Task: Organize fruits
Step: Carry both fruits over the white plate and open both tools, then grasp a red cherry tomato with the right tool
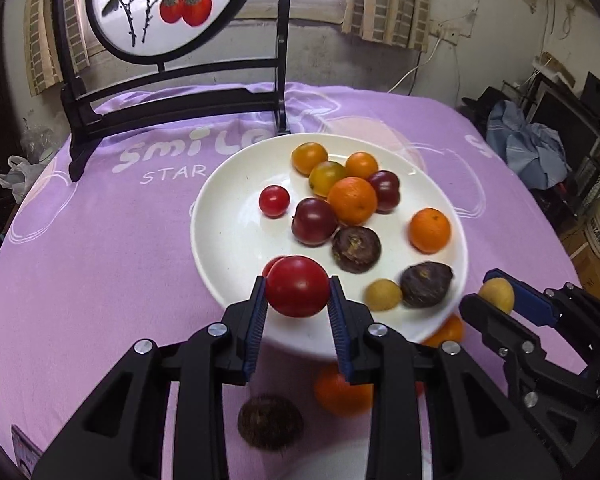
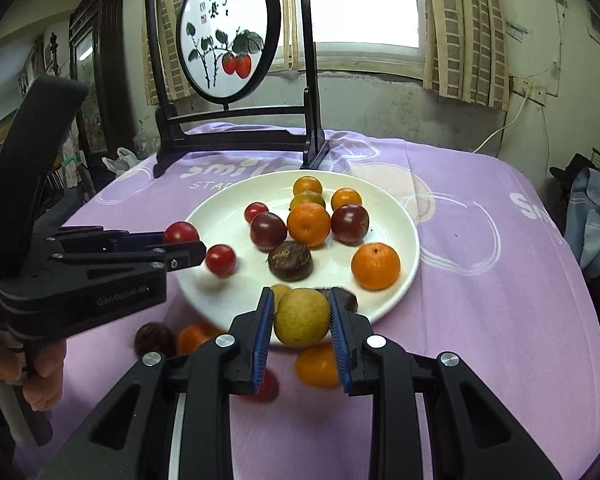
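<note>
L gripper (image 1: 297, 294) clamps red tomato (image 1: 297, 286) | R gripper (image 2: 301, 312) clamps yellow fruit (image 2: 302, 317) | over plate (image 1: 228, 236)

One white plate (image 2: 400, 216); on it two oranges (image 2: 309, 224), three small orange-yellow tomatoes (image 2: 346, 199), two dark plums (image 2: 350, 224), two small red tomatoes (image 2: 255, 212), two brown water chestnuts (image 2: 290, 260) and one small yellow fruit (image 1: 383, 294)
</note>
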### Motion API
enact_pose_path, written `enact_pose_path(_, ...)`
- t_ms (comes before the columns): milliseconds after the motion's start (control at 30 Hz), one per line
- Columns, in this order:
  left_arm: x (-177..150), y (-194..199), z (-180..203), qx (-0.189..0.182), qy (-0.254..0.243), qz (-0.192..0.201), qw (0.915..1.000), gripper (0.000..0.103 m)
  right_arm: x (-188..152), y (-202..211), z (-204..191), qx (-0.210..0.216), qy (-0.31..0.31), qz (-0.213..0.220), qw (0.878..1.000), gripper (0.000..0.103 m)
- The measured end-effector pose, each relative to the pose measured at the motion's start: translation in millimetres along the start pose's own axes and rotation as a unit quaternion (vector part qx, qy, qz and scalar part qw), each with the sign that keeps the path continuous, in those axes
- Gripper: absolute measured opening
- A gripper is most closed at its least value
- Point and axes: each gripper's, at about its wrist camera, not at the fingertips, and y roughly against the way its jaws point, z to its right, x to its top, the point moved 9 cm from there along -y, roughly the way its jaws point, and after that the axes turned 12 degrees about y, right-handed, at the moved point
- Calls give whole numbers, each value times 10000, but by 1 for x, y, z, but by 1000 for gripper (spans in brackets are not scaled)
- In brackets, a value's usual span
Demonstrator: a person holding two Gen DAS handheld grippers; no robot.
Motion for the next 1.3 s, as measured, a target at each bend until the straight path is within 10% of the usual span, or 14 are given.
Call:
enact_pose_path(133, 15, -24, 0, 19, 259, -68, 9996, 33, 6, -30, 6, -147, -1, -145, 9998, 29)
enact_pose_path(233, 23, -30, -5, 70, 547, -38, 9985, 63, 7, -36, 16, -384, -69, -148, 9991, 46)
enact_pose_path(500, 9, 5, -14, 189, 585, 280, 9977, 83, -10, -13, 25, -293, -351, -119, 9989, 52)
enact_pose_path(1300, -93, 55, -45, 166, 695, 208, 9972, 88, -84, 34, -27, -122, -240, -504, 9984, 59)
